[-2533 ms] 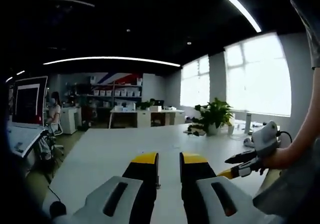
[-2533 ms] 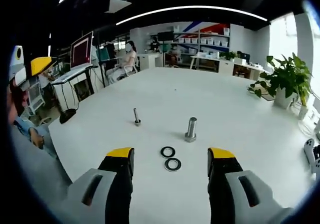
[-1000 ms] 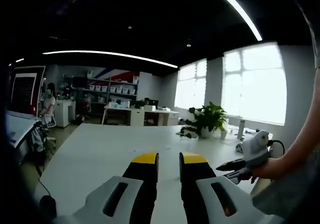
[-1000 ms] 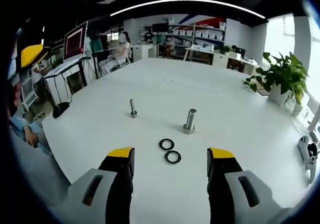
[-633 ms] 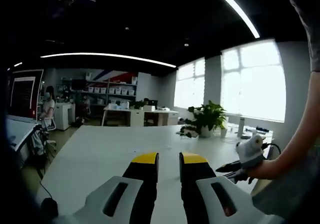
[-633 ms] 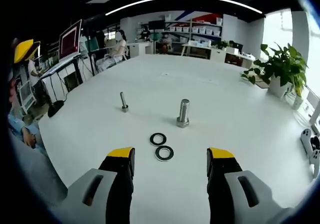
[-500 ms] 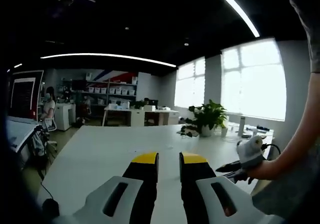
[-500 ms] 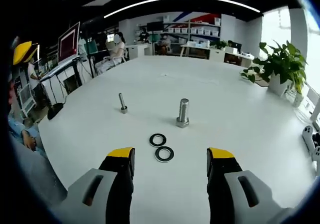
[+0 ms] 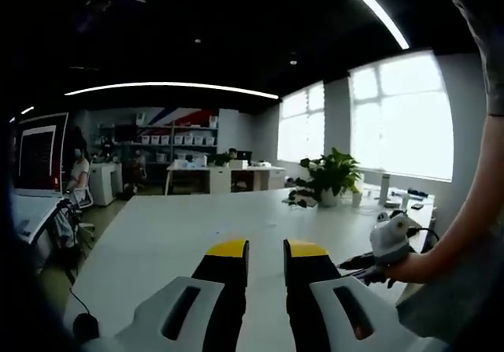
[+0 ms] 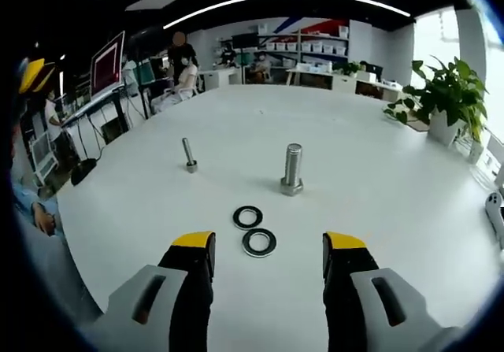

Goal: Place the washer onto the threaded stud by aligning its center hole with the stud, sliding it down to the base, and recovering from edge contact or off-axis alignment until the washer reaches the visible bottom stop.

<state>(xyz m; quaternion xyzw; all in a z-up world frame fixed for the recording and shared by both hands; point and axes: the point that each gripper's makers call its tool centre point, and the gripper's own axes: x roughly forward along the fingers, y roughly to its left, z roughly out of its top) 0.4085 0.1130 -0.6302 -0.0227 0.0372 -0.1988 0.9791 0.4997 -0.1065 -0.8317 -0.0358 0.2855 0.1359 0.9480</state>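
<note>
Right gripper [image 10: 268,248]: jaws spread wide apart, nothing between them, held above the white table [image 10: 394,187].
Near washer [image 10: 259,242]: flat dark ring with an open centre, lying on the table between the yellow jaw tips, just ahead of them.
Far washer [image 10: 248,217]: same dark ring, flat, just beyond and left of the near one; whether they touch cannot be told.
Large threaded stud [image 10: 292,168]: grey metal, upright on its wider base, bare, beyond both washers.
Small stud [image 10: 188,154]: thin, upright, further left, well apart.
Left gripper [image 9: 266,251]: jaws nearly together, a narrow gap, empty, over the table.
Potted plant [image 9: 331,177]: at the table's far edge.
</note>
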